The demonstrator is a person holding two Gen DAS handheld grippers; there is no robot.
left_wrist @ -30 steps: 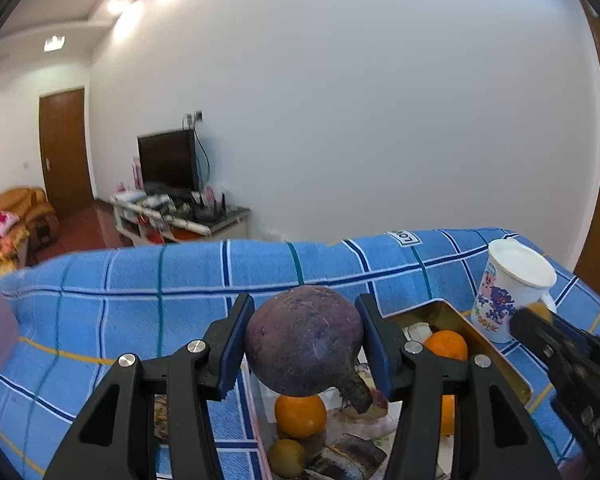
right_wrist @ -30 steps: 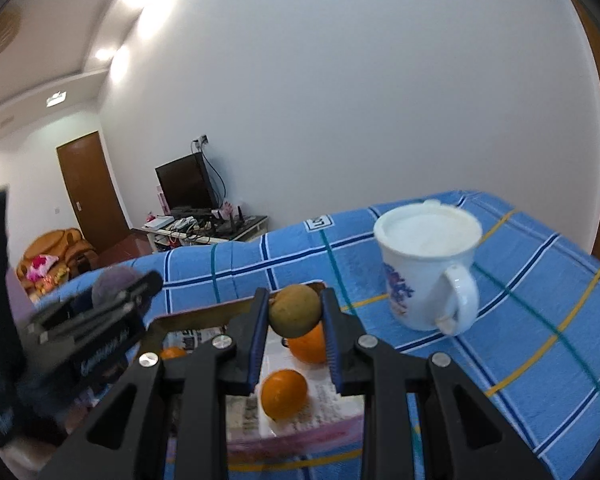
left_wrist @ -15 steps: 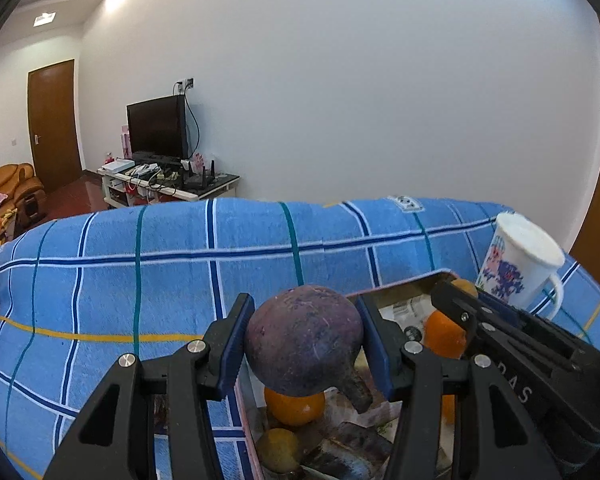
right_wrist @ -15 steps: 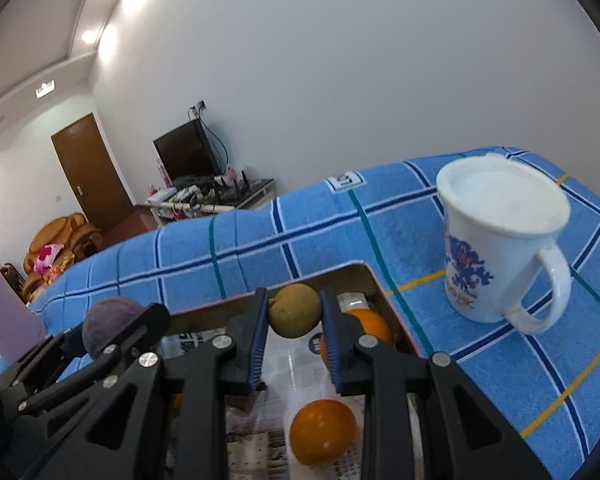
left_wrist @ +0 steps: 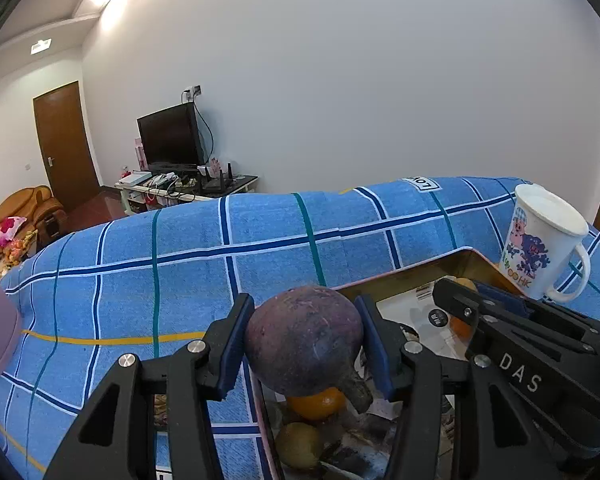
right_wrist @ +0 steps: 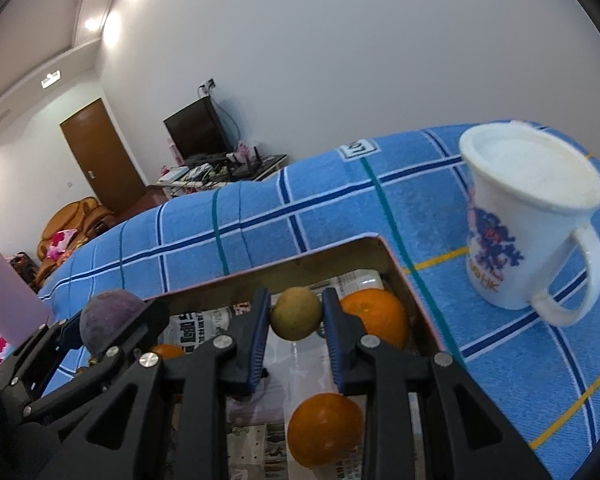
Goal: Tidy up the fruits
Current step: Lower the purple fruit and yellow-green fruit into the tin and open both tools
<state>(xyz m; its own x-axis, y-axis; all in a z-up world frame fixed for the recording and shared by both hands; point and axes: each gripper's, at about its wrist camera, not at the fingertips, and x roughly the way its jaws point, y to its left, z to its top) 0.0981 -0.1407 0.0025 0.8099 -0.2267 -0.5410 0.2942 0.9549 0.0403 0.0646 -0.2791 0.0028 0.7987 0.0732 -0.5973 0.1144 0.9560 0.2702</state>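
My left gripper (left_wrist: 305,343) is shut on a dark purple round fruit (left_wrist: 304,346) and holds it above the near left part of a gold tin box (left_wrist: 466,258). My right gripper (right_wrist: 296,314) is shut on a small yellow-green fruit (right_wrist: 296,312) and holds it over the far right part of the same box (right_wrist: 400,276). The box is lined with newspaper and holds oranges (right_wrist: 326,428) and another yellow-green fruit (left_wrist: 300,444). The purple fruit also shows in the right wrist view (right_wrist: 110,314).
The box sits on a blue checked cloth (left_wrist: 260,256). A white lidded mug (right_wrist: 528,220) with a cartoon print stands just right of the box. A pink object (right_wrist: 8,288) stands at the left edge.
Both grippers have kept their fruit. The right gripper has come lower and closer to the box's far right corner. The left gripper's view has swung a little over the box.
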